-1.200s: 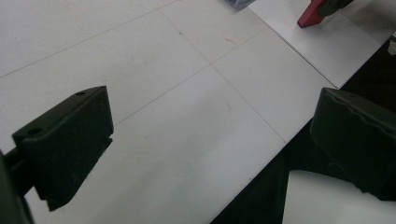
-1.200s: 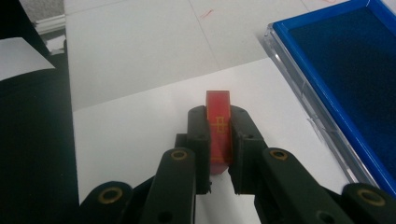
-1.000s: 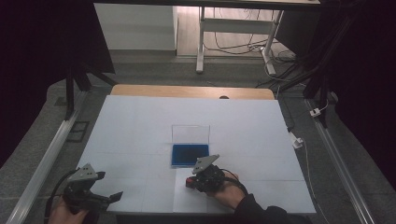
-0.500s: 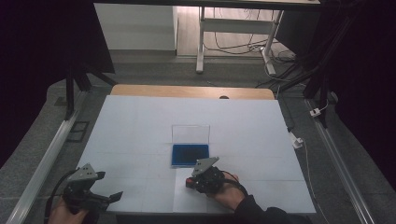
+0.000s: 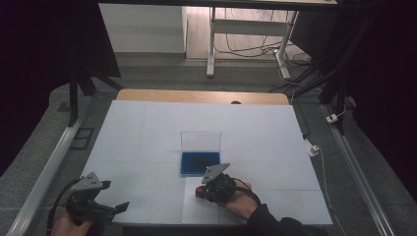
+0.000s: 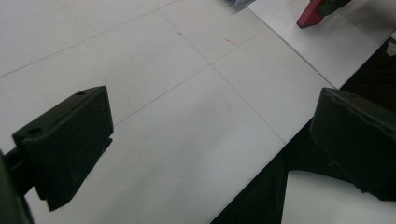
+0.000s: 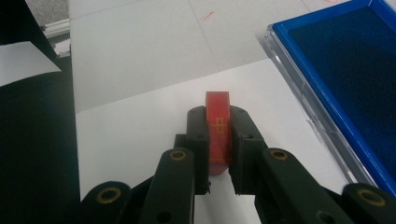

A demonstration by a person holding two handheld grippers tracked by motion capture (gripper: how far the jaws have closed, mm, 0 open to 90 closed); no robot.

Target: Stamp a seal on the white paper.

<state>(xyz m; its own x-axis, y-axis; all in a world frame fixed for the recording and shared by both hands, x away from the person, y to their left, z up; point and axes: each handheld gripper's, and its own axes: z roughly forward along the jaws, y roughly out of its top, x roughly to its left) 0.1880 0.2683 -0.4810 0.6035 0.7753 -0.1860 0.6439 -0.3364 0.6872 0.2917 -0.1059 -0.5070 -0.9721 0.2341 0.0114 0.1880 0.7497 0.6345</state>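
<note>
A small red stamp block [image 7: 217, 100] with gold markings stands pinched between the jaws of my right gripper [image 7: 219, 119], its far end resting on a white paper sheet [image 7: 140, 121]. In the high view that right gripper [image 5: 200, 191] sits just in front of the blue ink pad [image 5: 199, 163], whose clear lid [image 5: 200, 140] lies open behind it. The pad's blue felt [image 7: 355, 70] lies close to the right of the stamp. My left gripper [image 5: 120, 207] hovers at the table's front left corner, open, with nothing between its wide-set jaws [image 6: 210, 140]. The red stamp [image 6: 310, 14] shows far off.
The table [image 5: 147, 128] is covered in white paper with faint fold lines. Its front edge [image 6: 261, 163] runs right under my left gripper. A wooden strip [image 5: 201, 96] borders the far side; metal rails and cables flank the table on the floor.
</note>
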